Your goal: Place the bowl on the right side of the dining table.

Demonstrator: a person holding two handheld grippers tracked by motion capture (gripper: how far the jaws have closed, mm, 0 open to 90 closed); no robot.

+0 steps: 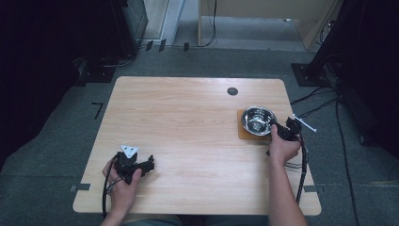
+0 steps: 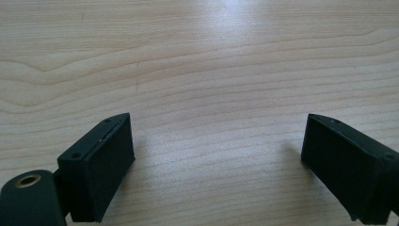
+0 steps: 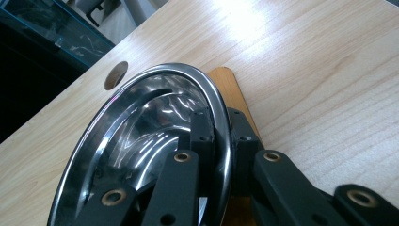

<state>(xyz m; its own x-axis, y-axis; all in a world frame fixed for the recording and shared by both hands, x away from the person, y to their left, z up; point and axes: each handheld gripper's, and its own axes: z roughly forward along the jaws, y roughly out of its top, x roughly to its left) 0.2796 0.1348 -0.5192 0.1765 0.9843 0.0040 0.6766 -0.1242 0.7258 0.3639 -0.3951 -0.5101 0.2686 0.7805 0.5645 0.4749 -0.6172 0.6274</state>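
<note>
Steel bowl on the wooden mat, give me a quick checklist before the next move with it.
1. Right gripper clamped on the steel bowl rim, one jaw inside and one outside: ok.
2. Bowl sits over the wooden mat: ok.
3. Bowl holds nothing: looks so, but reflections make it hard to tell.
4. Left gripper open over bare table, away from the bowl: ok.
5. Grip firm enough to lift: cannot tell.

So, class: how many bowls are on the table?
1. The steel bowl sits on a wooden mat at the table's right side, its rim clamped by the right gripper. Nothing seems to hide another.
</note>
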